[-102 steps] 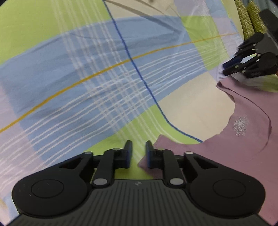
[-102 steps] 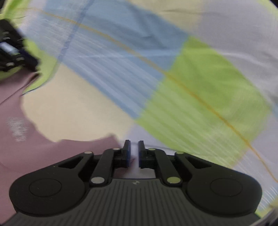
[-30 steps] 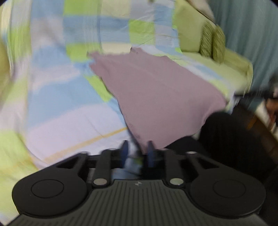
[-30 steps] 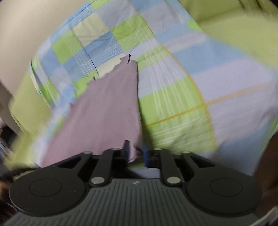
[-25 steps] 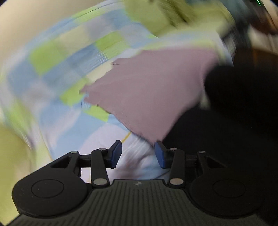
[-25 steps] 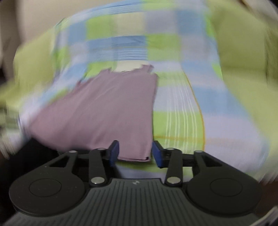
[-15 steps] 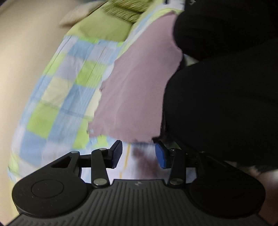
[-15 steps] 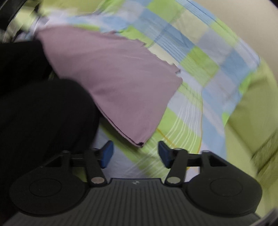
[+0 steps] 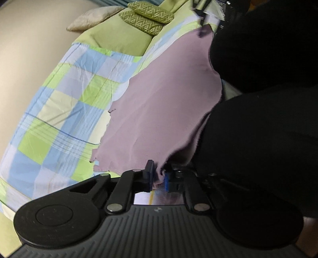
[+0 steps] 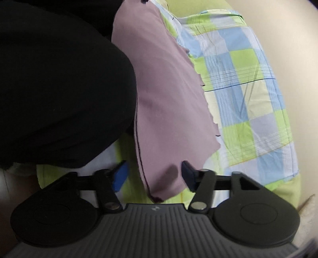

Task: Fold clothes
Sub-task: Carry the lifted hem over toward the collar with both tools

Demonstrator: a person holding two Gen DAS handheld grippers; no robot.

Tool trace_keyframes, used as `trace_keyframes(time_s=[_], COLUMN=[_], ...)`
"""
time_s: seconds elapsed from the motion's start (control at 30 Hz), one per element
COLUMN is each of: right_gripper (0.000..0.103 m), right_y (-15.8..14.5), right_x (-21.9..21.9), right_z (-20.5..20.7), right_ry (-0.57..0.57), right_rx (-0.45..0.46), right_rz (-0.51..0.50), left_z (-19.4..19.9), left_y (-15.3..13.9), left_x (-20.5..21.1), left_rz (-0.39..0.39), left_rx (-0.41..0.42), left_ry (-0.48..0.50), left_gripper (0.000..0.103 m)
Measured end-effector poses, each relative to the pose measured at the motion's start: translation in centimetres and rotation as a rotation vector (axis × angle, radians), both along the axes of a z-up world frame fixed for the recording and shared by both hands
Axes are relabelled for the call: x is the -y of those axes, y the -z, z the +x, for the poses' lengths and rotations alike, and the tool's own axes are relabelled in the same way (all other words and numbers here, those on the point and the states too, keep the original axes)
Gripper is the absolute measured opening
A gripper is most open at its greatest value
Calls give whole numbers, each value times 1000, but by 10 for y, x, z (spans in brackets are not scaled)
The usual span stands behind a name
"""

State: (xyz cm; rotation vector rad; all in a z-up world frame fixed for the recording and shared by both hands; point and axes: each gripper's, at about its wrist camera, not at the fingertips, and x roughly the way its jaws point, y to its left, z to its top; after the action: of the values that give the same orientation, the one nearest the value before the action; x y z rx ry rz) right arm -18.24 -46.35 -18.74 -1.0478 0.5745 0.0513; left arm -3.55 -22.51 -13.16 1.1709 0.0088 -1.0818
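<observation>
A mauve garment (image 9: 165, 103) lies flat on a checkered bed sheet (image 9: 69, 119), its hem hanging at the bed's near edge. My left gripper (image 9: 159, 176) is closing its jaws, and they stand narrow with one hem corner pinched between the blue pads. In the right wrist view the same garment (image 10: 167, 95) runs away from me. Its other hem corner, with dark stitching, sits between the wide-apart fingers of my right gripper (image 10: 154, 175). Those jaws are closing, but the pads do not touch the cloth.
A person's black clothing (image 9: 258, 139) fills the right of the left view and the left of the right view (image 10: 59, 89), pressed against the bed edge. Green patterned pillows (image 9: 147, 17) lie at the far end. A beige wall (image 9: 23, 59) runs beyond the bed.
Both views have rolled and come down towards the hem. The left jaws went from open to pinched on a hem corner. The right gripper moved in until the other corner lay between its pads.
</observation>
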Motion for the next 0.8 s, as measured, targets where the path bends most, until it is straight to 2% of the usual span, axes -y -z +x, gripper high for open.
trace_keyframes(time_s=[0.07,0.13,0.27,0.43,0.57,0.67,0.8], right_gripper=[0,0,0,0,0,0,0], right_y=[-12,-27,-57,-85,-90,-95,-92], right_x=[2,2,0,-1,-19,-36,-49], right_z=[-2,-3,-3,-4,-24,-51,-73], right_ry=[13,28,61,98,110,128,146], right_rx=[19,43,96,137,125,114,80], right_rz=[45,77,94,109,140,173,195], left_z=[4,13,23,13,-8,-28,-33], left_y=[-12,-31,-55,-66,-68,-66,-61], left_x=[-2,-4,-8,-25,-46,-63,-69], left_rz=[-48,-142,-212,-229,-226,-196,-187], left_rx=[-61,-130,-164,-205,-256,-288,-328], left_ry=[-28,-69,-97,-93,-102,-100,-110], left_gripper=[5,4,3,2,2,2,2])
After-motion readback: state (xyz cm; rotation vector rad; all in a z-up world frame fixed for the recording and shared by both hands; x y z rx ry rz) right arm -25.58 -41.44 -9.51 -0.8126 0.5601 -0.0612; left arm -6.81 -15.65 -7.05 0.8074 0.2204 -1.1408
